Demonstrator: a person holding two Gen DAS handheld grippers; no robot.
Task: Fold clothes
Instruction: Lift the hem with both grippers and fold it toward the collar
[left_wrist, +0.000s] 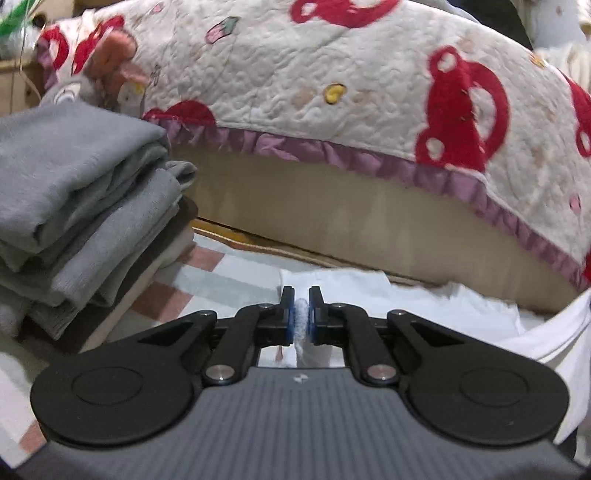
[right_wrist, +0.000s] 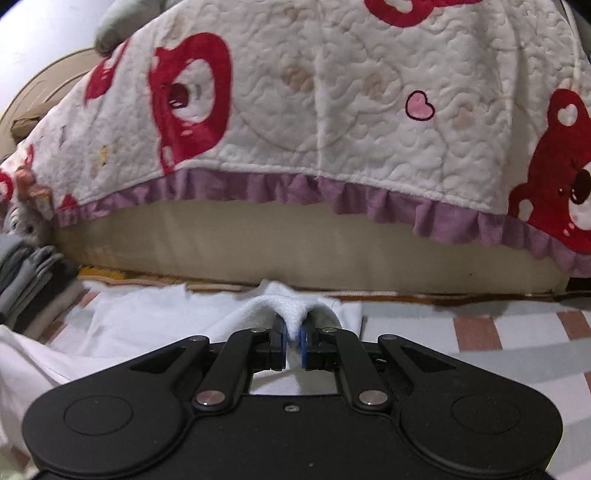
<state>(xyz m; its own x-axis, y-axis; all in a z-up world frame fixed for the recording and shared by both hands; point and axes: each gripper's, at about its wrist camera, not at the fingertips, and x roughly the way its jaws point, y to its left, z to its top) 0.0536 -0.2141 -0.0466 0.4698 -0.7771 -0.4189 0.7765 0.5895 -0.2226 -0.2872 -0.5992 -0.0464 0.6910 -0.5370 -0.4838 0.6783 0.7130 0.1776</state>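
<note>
A white garment (left_wrist: 424, 306) lies on the striped sheet in front of a beige sofa. My left gripper (left_wrist: 302, 299) is shut on a pinched fold of this white cloth, which shows between the blue pads. In the right wrist view the same white garment (right_wrist: 155, 317) spreads to the left, and my right gripper (right_wrist: 293, 328) is shut on a raised bunch of it. The cloth humps up over the right fingertips. How the rest of the garment lies under both grippers is hidden.
A stack of folded grey and brown clothes (left_wrist: 81, 206) stands at the left, also seen as the folded stack (right_wrist: 33, 280). A quilted white blanket with red bears (left_wrist: 332, 92) drapes the sofa (left_wrist: 332, 221) behind. The striped sheet (right_wrist: 498, 332) extends right.
</note>
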